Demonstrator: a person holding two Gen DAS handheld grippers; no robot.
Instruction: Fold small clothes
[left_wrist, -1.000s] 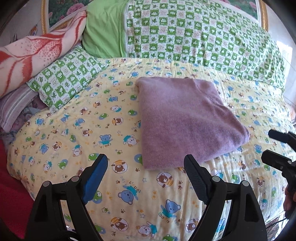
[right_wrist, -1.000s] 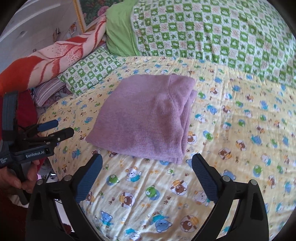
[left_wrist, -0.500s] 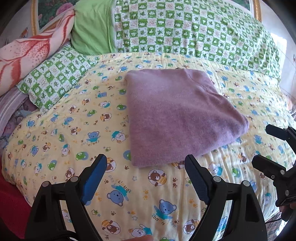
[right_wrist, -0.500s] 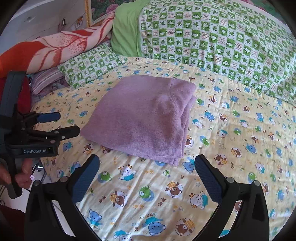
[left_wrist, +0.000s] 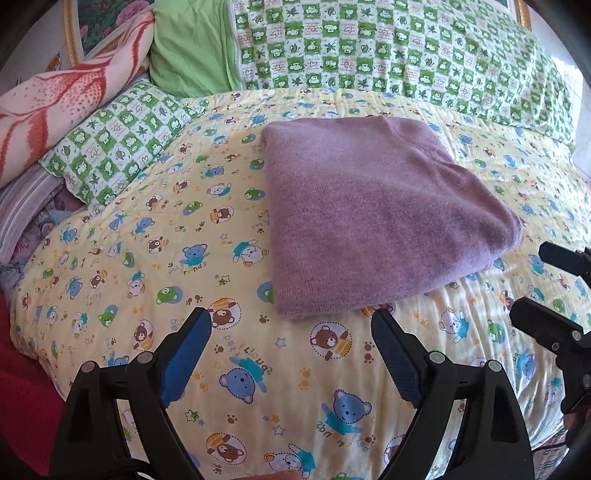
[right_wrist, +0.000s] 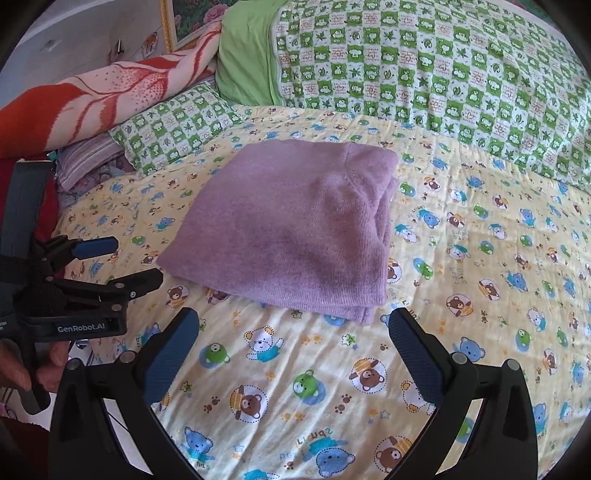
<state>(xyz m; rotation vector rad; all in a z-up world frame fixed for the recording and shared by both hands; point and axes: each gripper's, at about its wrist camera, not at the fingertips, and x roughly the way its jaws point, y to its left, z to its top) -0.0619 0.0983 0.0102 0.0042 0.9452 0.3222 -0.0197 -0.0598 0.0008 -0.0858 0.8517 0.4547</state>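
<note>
Two hand-held grippers spread wide and empty, left gripper and right gripper hovering just short of folded purple knit garment, lying on bear-print yellow quilt.

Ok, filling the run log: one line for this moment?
garment: purple knit garment folded on bear-print bedsheet | left gripper: open, empty | right gripper: open, empty

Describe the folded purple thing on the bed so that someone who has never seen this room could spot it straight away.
Start at the yellow bedsheet printed with cartoon bears. Near its middle, short of the green checked pillows at the head, lies the folded purple garment, a neat soft knit stack. It is the only plain, single-coloured piece lying on the bear print; everything around it is patterned.
</note>
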